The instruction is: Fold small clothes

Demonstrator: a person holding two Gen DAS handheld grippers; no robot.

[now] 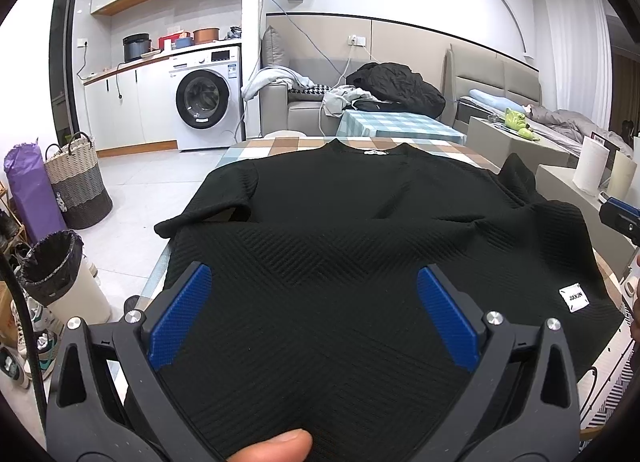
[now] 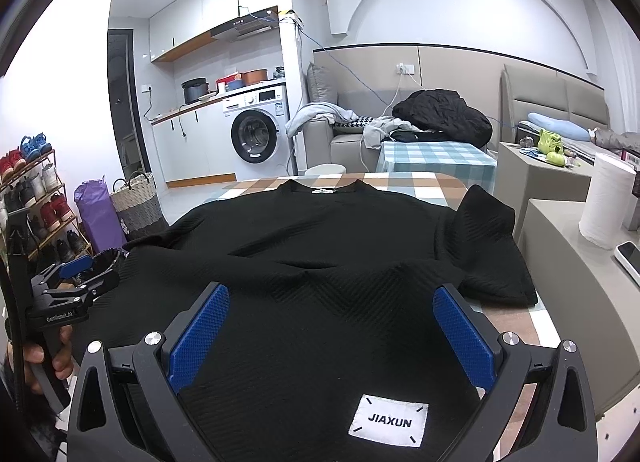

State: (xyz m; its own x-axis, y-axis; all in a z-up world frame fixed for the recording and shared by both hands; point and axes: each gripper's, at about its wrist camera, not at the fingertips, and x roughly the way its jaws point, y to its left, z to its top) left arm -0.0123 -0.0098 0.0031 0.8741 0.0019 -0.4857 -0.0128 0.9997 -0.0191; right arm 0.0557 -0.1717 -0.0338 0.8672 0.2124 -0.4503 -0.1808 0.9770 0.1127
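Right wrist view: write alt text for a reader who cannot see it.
A black sweater lies spread on a checked tablecloth, collar at the far end, with the open right tongs above its near hem beside a white label reading JIAXUN. The left tongs are at the left edge.

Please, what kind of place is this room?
Most likely a small studio flat: a washing machine under a kitchen counter, a sofa and a bed share one room.
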